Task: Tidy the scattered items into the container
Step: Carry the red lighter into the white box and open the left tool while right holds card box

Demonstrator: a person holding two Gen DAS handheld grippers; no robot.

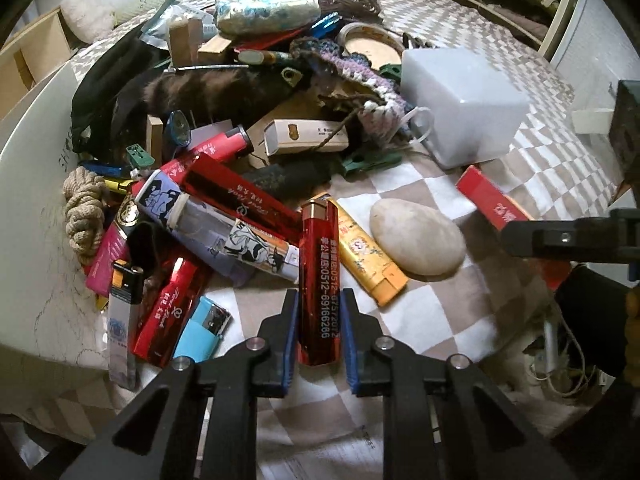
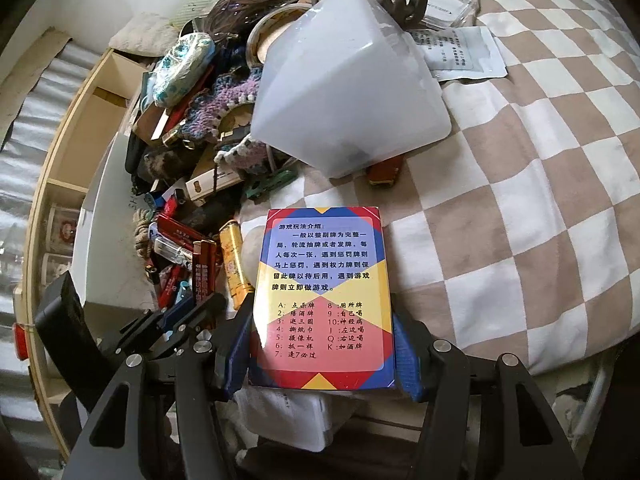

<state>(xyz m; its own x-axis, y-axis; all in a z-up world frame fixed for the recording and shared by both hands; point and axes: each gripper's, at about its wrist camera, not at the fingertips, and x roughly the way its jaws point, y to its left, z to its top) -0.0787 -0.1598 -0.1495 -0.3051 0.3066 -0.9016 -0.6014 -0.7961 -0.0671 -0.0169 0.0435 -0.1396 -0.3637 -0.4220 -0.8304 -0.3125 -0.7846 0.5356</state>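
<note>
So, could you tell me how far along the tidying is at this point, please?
Little looks done: the translucent white container lies tipped on the checkered bedspread, and I cannot tell what is inside. In hand: the left gripper is closed on a red lighter, and the right gripper on a card box. Left: the big pile, including a yellow lighter, a smooth stone and a rope knot.

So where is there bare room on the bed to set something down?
Free: checkered bedspread right of the white container and card box; a smaller patch beyond the stone. Crowded: the pile left, against the white board.
</note>
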